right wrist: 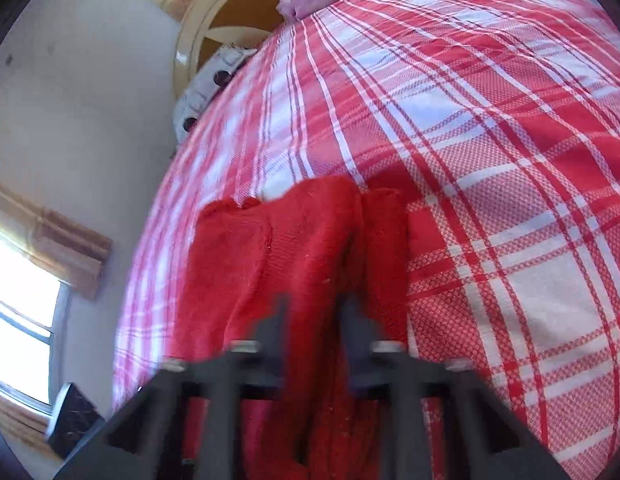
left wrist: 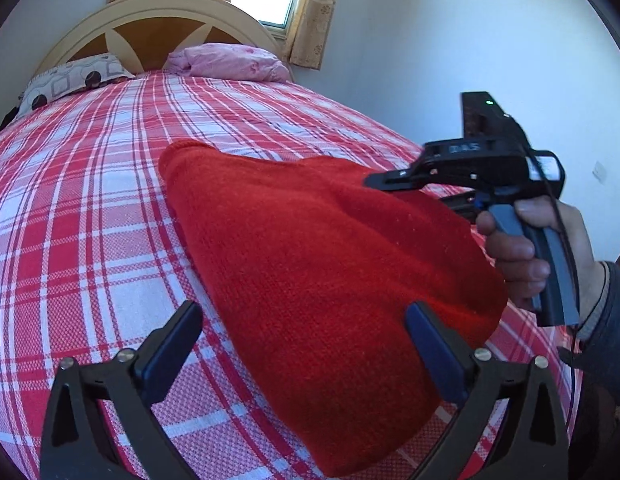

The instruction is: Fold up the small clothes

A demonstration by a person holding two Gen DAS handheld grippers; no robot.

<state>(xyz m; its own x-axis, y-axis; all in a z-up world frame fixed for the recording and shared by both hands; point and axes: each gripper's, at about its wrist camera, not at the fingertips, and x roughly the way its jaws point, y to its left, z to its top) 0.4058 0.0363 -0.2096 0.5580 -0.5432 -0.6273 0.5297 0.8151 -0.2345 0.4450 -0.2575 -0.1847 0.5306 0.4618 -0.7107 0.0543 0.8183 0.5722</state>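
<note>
Left tongs: the left gripper (left wrist: 303, 344) hangs low over the bed with its two fingers spread wide; the right-side finger (left wrist: 434, 354) overlaps the near edge of the red knit, the left-side finger stands over bare bedspread, and nothing is pinched between them.

Right tongs: the right gripper (right wrist: 314, 320) has its fingers drawn close together with a fold of red knit between them, pinching the garment; the view is blurred. In the left wrist view the same tool (left wrist: 394, 180) reaches in from the right, its tips at the far right edge of the garment.

Hand: the person's right hand (left wrist: 538, 252) wraps the grey handle, with a dark sleeve at the wrist.

Garment: the red knit sweater (left wrist: 318, 264) lies on the bed near its foot, spread in a long slab; its right side is lifted and bunched where the right tongs hold it, with folds hanging in the right wrist view (right wrist: 310, 240).

Bed: a red and white plaid bedspread (left wrist: 89, 200) covers the mattress.

Pillows: a pink pillow (left wrist: 229, 62) and a grey patterned pillow (left wrist: 69, 80) rest against the headboard (left wrist: 161, 12), well apart from the sweater.

Room: a window with yellow curtains (left wrist: 310, 12) stands behind the headboard.
</note>
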